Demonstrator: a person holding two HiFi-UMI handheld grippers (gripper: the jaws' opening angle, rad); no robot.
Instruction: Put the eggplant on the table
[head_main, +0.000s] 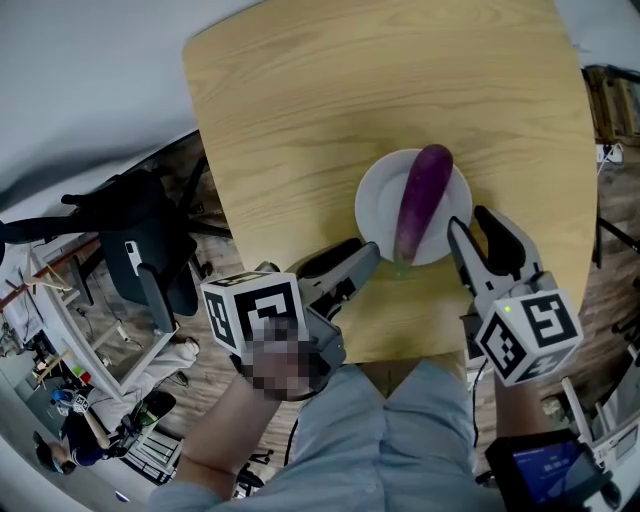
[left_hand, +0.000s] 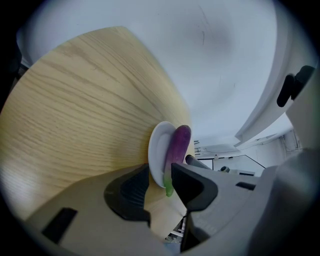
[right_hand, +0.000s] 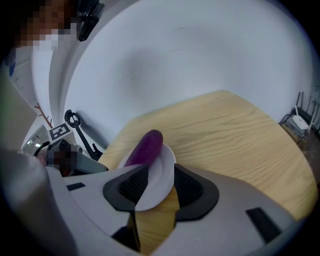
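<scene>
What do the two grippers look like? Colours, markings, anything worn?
Both the left gripper and right gripper have light grey bodies and black ribbed pads. Each carries a white cube with black square markers; the right one's shows a small green light. The person wears a light blue top.

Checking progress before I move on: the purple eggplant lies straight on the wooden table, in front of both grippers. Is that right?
Not quite. The eggplant lies on a white plate that stands on the wooden table, not straight on the wood, as the head view shows. It does lie in front of the left gripper and the right gripper.
</scene>
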